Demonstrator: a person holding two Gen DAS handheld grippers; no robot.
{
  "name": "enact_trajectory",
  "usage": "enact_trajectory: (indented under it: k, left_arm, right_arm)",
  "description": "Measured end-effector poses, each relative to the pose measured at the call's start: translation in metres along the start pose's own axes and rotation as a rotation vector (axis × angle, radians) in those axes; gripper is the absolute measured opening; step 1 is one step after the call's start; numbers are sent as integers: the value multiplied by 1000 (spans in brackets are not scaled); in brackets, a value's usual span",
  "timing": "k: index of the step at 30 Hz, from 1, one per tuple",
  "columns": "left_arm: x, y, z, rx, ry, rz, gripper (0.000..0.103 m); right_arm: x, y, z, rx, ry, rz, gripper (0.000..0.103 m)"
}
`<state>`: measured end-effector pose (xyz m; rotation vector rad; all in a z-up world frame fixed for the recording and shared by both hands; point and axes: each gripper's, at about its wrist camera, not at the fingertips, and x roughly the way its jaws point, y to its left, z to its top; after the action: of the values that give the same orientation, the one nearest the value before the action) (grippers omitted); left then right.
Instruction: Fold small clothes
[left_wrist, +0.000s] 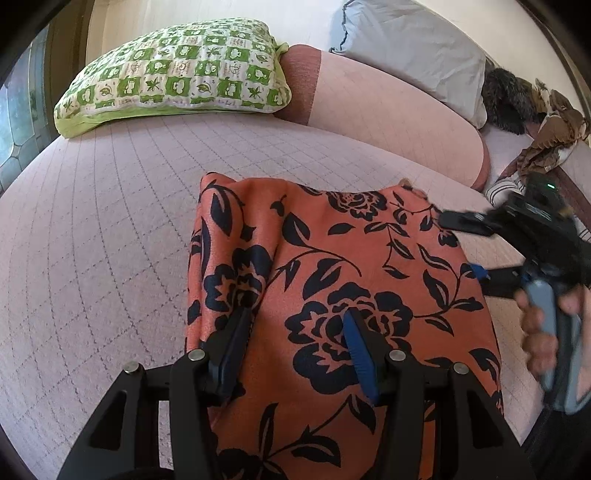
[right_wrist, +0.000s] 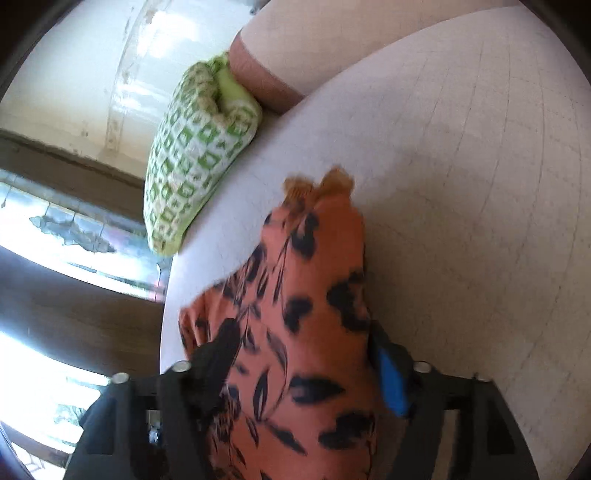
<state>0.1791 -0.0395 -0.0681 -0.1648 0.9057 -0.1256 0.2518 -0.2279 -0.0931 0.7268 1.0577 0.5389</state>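
A faintly glossy, smooth orange floral cloth (left_wrist: 332, 258) is seen on the matt quilted bedspread (left_wrist: 110, 240), behind which a puffy quilted green-checked pillow (left_wrist: 177, 70) and a smooth pink bolster (left_wrist: 388, 114) lie.
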Motion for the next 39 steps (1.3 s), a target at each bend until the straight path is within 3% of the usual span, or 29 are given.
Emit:
enact_trajectory:
  k: [2, 3, 4, 5, 6, 8, 10, 12, 13, 18, 22, 23, 24, 28, 30, 32, 34, 37, 38, 39]
  left_arm:
    - [0, 0, 0, 0, 0, -2, 54]
    - [0, 0, 0, 0, -1, -4, 54]
    - [0, 0, 0, -2, -2, -7, 54]
    - [-1, 1, 0, -4, -3, -10, 54]
    - [-1, 2, 0, -8, -4, -15, 54]
    - [0, 3, 0, -11, -4, -20, 54]
    - [0, 2, 0, -5, -7, -14, 54]
    - [-1, 2, 0, -8, -10, -14, 54]
    - [-1, 2, 0, -10, -11, -17, 54]
    - [-16, 7, 0, -55, -37, -49, 54]
    - [-46, 14, -4, -76, -69, -36, 59]
    - [-53, 18, -8, -89, -72, -33, 60]
    - [-61, 24, -14, -109, -69, -33, 60]
    - [-90, 52, -42, -195, -41, -19, 60]
    - [-96, 66, -54, -261, -9, -48, 60]
    - [-100, 72, -67, -306, 23, -98, 60]
    - [-97, 74, -76, -347, 59, -156, 60]
    - [-89, 65, -79, -352, 81, -210, 59]
    - [-85, 61, -77, -342, 90, -229, 54]
    - [-79, 60, -77, -347, 114, -245, 27]
  right_arm:
    - [10, -10, 11, 32, 12, 0, 75]
    - [20, -15, 16, 59, 41, 36, 65]
    - [30, -8, 25, 52, 40, 36, 44]
    - [30, -2, 26, 20, 14, 9, 29]
    - [26, 3, 25, -11, -21, -13, 27]
    - [29, -11, 20, 16, 0, -72, 27]
    - [24, -19, 15, 37, 0, -35, 35]
    - [7, -20, 5, 70, -8, 0, 82]
    - [-9, -20, -5, 69, -22, 11, 89]
    - [-53, -22, -69, 48, 33, 59, 90]
    - [-55, -24, -121, 32, 102, 73, 89]
    - [-52, -22, -128, 0, 100, 51, 70]
    - [-49, -21, -133, -40, 101, -5, 29]
    - [-52, -21, -139, -16, 87, -21, 30]
    - [-57, -23, -142, -3, 88, -22, 37]
    - [-64, -19, -140, -11, 53, -52, 70]
    - [-86, -7, -142, -65, -53, -106, 70]
    - [-104, 22, -139, -167, -130, -89, 70]
    - [-103, 33, -139, -205, -130, -78, 70]
    - [-101, 43, -139, -244, -122, -72, 71]
